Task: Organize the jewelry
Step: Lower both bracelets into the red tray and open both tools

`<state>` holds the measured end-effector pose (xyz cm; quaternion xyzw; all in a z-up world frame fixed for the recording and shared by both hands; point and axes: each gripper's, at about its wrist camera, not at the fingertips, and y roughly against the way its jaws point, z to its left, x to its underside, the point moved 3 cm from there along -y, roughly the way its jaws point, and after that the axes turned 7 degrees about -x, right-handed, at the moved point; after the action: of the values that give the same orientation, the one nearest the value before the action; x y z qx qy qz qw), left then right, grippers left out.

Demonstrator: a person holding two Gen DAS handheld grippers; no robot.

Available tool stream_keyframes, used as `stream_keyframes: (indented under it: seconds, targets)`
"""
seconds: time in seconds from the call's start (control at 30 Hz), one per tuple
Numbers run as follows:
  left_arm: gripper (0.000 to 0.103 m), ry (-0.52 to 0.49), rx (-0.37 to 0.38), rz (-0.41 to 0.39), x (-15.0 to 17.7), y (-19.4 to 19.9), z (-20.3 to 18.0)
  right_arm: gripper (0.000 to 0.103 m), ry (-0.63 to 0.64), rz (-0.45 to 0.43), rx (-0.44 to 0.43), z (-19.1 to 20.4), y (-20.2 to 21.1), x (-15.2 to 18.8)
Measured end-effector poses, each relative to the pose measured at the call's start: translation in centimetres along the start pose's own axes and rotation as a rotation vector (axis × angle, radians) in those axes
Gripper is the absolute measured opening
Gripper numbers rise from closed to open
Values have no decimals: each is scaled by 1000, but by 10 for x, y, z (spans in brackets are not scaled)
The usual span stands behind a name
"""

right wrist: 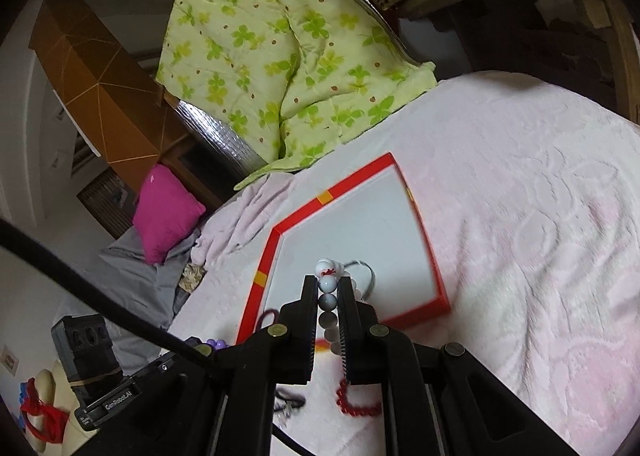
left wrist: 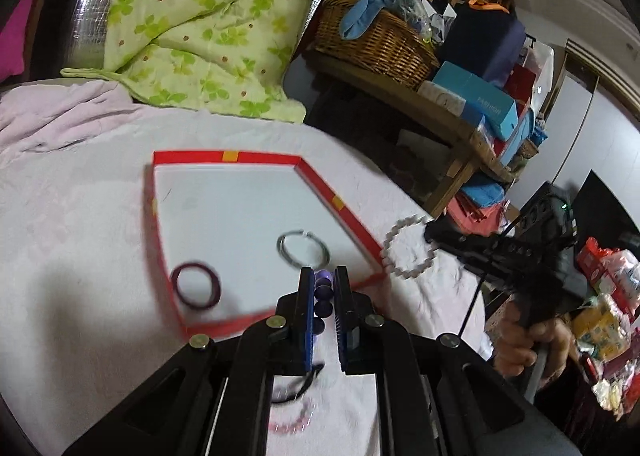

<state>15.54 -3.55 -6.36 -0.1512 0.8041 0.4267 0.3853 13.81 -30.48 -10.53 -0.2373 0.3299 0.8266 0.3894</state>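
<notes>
A red-rimmed white tray (left wrist: 256,157) lies on the pale pink bedspread; it also shows in the right wrist view (right wrist: 348,180). In it lie a dark maroon bangle (left wrist: 195,287) and a silver wire bangle (left wrist: 303,248). My left gripper (left wrist: 323,281) is shut on a purple bead bracelet (left wrist: 322,298) over the tray's near edge. My right gripper (right wrist: 329,284) is shut on a white bead bracelet (right wrist: 328,288), which hangs beside the tray's right rim in the left wrist view (left wrist: 408,246). A red bead bracelet (right wrist: 356,402) and a dark cord piece (left wrist: 298,386) lie on the spread below the grippers.
A green floral quilt (left wrist: 200,28) is heaped behind the tray. A wicker basket (left wrist: 376,40) and stacked boxes (left wrist: 476,100) sit on a wooden bench at right. A magenta pillow (right wrist: 166,212) lies off the bed's left side.
</notes>
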Motion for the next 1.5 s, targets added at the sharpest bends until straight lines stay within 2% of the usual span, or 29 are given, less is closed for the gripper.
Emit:
stream_keyframes:
  seconds: [0.3,0.43,0.67,0.83,0.93,0.97,1.0,1.03,1.07,1.13,1.33,1.4,1.5]
  targets:
    - [10,18,-70,41,-43,-66,21,11,-99,59,46,-10,-72,-36]
    - [10,35,-101,53,-54,-89,33,11,-140,79,26,-10,-111,-53]
    - [10,71,-150,82,-62,-118,54,11,-172,164,45,-15,-184,-55]
    - [10,94,-193,116,-60,-132,67,11,-191,167,85,-29,-201,-58]
    - [11,89,-233,123,-59,-132,68,14,-211,162,149,-44,-200,-58]
    - [15,82,-244,126,-59,-131,68,14,-219,160,158,-48,-197,-59]
    - [26,76,-259,122,-60,-128,67,15,-230,158,159,-50,-194,-61]
    - [33,73,-273,112,-60,-125,67,22,-245,152,159,-53,-190,-63]
    - [46,68,-290,92,-61,-118,67,28,-257,140,158,-55,-183,-66]
    - [48,58,-302,68,-61,-108,66,47,-249,103,152,-54,-167,-71]
    - [51,20,-375,43,-52,-75,61,47,-164,56,134,-39,-121,-74]
    - [57,13,-405,40,-46,-65,60,47,-139,39,145,-35,-102,-72]
    - [59,-7,-449,29,-33,-46,55,47,-130,20,151,-33,-78,-67]
